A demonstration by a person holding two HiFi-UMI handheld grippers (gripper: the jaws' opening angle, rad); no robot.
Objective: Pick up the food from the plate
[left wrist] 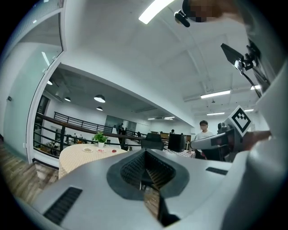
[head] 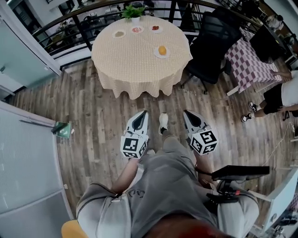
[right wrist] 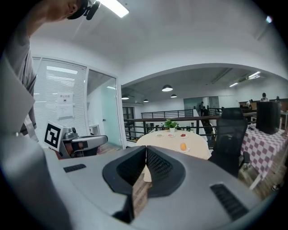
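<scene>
Approach: food well ahead across bare floor, both tongs empty.
Orange food (head: 162,49) sits on its plate (head: 157,55) at the near edge of the round table (head: 135,65), straight ahead, between the lines of left gripper (head: 142,113) and right gripper (head: 186,113). Neither is clearly nearer; the right looks slightly better aligned. Too small to tell its long axis. Both jaw pairs are pressed together, holding nothing.

Round surface (head: 135,58) under a beige checked cloth (head: 139,86) that hangs down all round. At the far edge stands a potted plant (head: 134,11). Just in front of it, three small plates in a row: left plate (head: 115,35), middle plate (head: 133,30), right plate (head: 152,29). Nearer, towards the right, a white plate (head: 162,56) carries the orange food (head: 162,49).
</scene>
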